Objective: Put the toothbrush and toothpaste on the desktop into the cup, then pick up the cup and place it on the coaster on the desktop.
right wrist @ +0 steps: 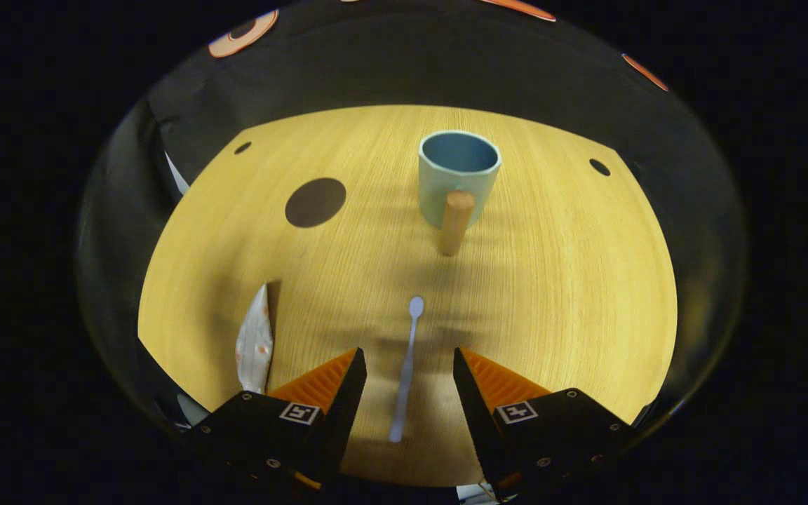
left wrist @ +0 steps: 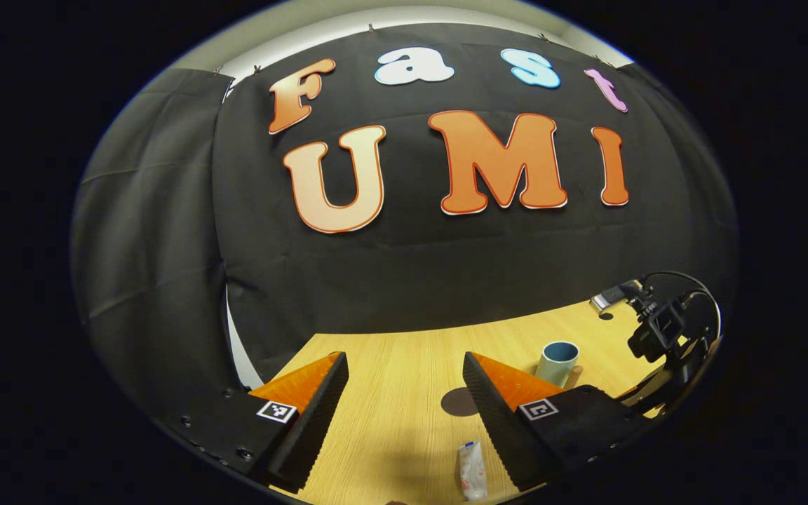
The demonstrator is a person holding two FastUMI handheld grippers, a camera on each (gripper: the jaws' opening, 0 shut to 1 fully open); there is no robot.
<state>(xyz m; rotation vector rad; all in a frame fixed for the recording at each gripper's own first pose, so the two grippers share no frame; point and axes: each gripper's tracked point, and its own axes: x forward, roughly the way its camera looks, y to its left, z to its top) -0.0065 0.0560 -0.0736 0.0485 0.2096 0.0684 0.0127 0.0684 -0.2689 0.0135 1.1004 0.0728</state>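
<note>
Step tip: we'd drop the right gripper (right wrist: 404, 368) straight down and pinch the slim white toothbrush (right wrist: 405, 365) mid-handle, since it lies flat on the pale wooden desktop (right wrist: 572, 280) between the jaws.
Right fingers: spread wide, touching nothing.
Left gripper (left wrist: 404, 379): also spread, empty, white toothpaste tube (left wrist: 472, 470) just beneath.
Targets: light blue cup with wooden handle (right wrist: 459, 175) is empty, round dark coaster (right wrist: 315, 202) sits to its left.

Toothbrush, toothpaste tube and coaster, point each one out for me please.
toothbrush (right wrist: 405, 365), right gripper view, middle of its handle.
toothpaste tube (right wrist: 254, 344), right gripper view, middle of the tube body.
coaster (right wrist: 315, 203), right gripper view, centre of the dark disc.
</note>
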